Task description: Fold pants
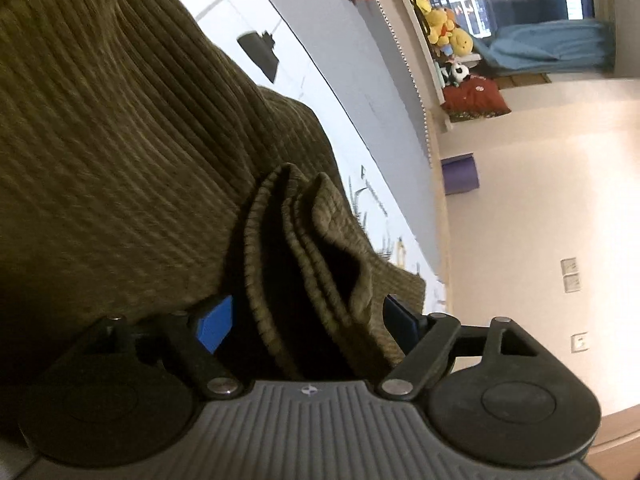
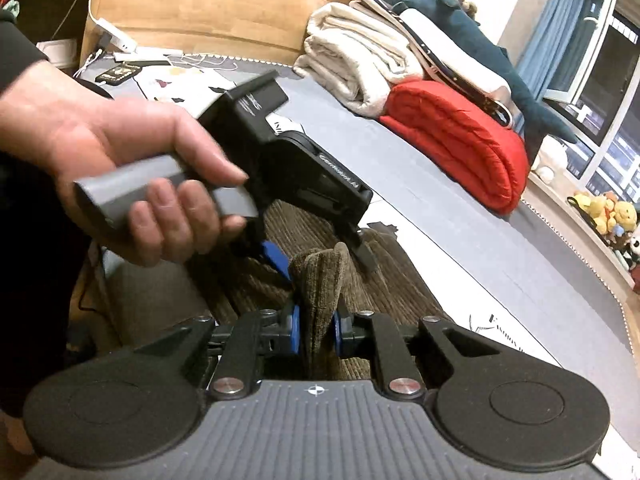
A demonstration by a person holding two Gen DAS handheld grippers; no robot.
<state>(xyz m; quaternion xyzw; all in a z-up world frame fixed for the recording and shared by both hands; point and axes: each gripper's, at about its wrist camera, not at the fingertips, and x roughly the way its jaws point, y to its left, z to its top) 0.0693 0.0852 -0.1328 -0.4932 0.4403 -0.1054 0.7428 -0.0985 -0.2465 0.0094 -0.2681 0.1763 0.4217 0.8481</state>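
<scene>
Olive ribbed corduroy pants (image 1: 120, 140) fill the left of the left wrist view and lie on the bed (image 2: 400, 160). A bunched, folded edge of the pants (image 1: 320, 248) stands between the blue pads of my left gripper (image 1: 310, 320), whose jaws are wide apart and open around it, with a dark gap at the left pad. In the right wrist view a hand (image 2: 132, 168) holds that left gripper (image 2: 320, 258) just beyond my right gripper (image 2: 317, 328). The right gripper is shut on the same upright bunch of pants (image 2: 320, 292), blue pads pressing both sides.
A rolled red quilt (image 2: 460, 152), a folded white blanket (image 2: 360, 64) and a dark blue plush (image 2: 472, 28) lie at the far side of the bed. Behind them stand a wooden headboard (image 2: 200, 4), cables and a phone (image 2: 120, 72). Plush toys (image 2: 608, 212) line the window ledge.
</scene>
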